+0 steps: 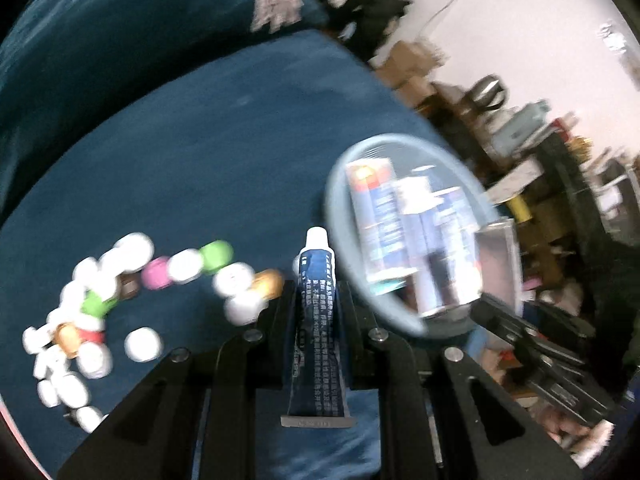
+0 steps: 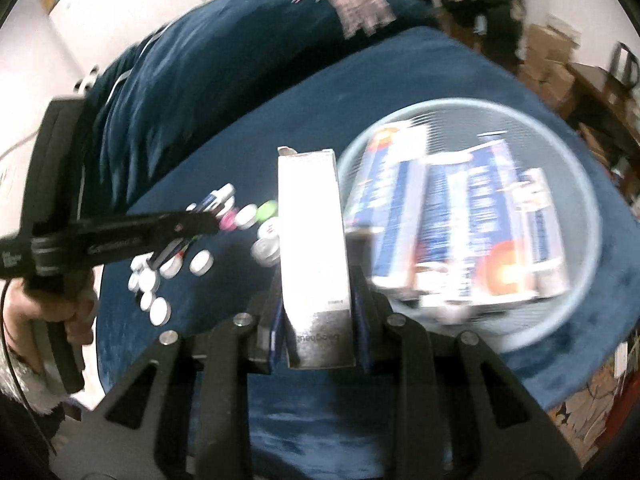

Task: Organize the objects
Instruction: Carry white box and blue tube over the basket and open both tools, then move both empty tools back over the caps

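My left gripper (image 1: 316, 292) is shut on a dark blue tube with a white cap (image 1: 317, 300), held above the blue cloth. A pale blue round basket (image 1: 340, 248) with several blue-and-white boxes sits just right of it. My right gripper (image 2: 316, 280) is shut on a white and silver carton (image 2: 314, 256), held upright left of the same basket (image 2: 588, 264). Many small white, green, pink and brown bottle caps (image 1: 120, 300) lie scattered on the cloth to the left; they also show in the right wrist view (image 2: 200, 260).
The blue cloth surface (image 1: 200, 160) ends at a curved edge on the right, with cardboard boxes and clutter (image 1: 520, 160) beyond. The left gripper and the hand holding it (image 2: 80, 240) show at the left of the right wrist view. A blue cushion (image 2: 180, 80) lies behind.
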Available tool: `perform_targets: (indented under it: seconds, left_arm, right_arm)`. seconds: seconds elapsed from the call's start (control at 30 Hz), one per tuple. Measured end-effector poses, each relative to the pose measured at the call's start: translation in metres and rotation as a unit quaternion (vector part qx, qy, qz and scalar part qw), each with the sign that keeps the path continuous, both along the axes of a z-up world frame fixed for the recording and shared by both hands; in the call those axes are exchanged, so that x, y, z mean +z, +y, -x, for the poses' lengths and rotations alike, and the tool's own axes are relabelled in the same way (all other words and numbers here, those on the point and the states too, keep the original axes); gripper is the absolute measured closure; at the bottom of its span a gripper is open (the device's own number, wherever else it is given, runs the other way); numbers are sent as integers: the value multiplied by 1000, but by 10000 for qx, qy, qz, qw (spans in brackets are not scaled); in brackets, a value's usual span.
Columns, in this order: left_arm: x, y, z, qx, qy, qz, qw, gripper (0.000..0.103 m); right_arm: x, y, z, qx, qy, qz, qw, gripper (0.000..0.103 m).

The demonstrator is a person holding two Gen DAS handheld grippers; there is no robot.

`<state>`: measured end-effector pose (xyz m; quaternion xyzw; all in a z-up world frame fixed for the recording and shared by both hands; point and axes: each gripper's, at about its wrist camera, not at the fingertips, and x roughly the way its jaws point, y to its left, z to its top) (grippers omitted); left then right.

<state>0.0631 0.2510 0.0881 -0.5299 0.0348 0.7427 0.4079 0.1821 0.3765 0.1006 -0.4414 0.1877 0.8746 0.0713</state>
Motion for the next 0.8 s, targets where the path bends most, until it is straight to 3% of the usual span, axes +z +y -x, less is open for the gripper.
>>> perform_targets:
  seconds: [0.1,0.2,0.43,0.47,0.5,0.53,0.57,0.67,0.73,0.8]
  left_arm:
    - [18,30,-14,-217,-41,-345,9992,86]
    - [23,65,-24,-360,-199,-445,9982,86]
    - [-1,124,-33,-329,-700,-552,9955,84]
    - [-6,127,-33,-287,-755,-483,9956,73]
    - [-10,127,-32,-248,-831,-412,9954,48]
    - [-11,124,-31,-226,-877,-407,9951,33]
    - [-8,118,-31,-177,-833,-466,9953,9]
    - [12,92,-31,71,-434,-735,9963,2]
    - [21,79,-31,169,-256,-726,9969,1]
    - [26,66,-31,286,-13,-570,9980,1]
  right_arm:
    - [11,35,-13,-389,67,-79,9992,74]
    - [18,77,-24,-877,109,71,9961,74]
    - [16,124,-10,-1366,117,385,9898,72]
    - [10,126,-2,-1341,105,545,9894,72]
    - [4,130,5,-1287,64,786,9885,71]
    - [-5,135,10,-1312,-63,1111,9851,71]
    - [-7,137,11,-1369,-100,1238,9828,70]
    - [0,130,-3,-1546,113,1091,9819,57]
    - [6,121,-13,-1549,224,834,9841,39]
    - [8,113,-17,-1496,249,749,9856,28]
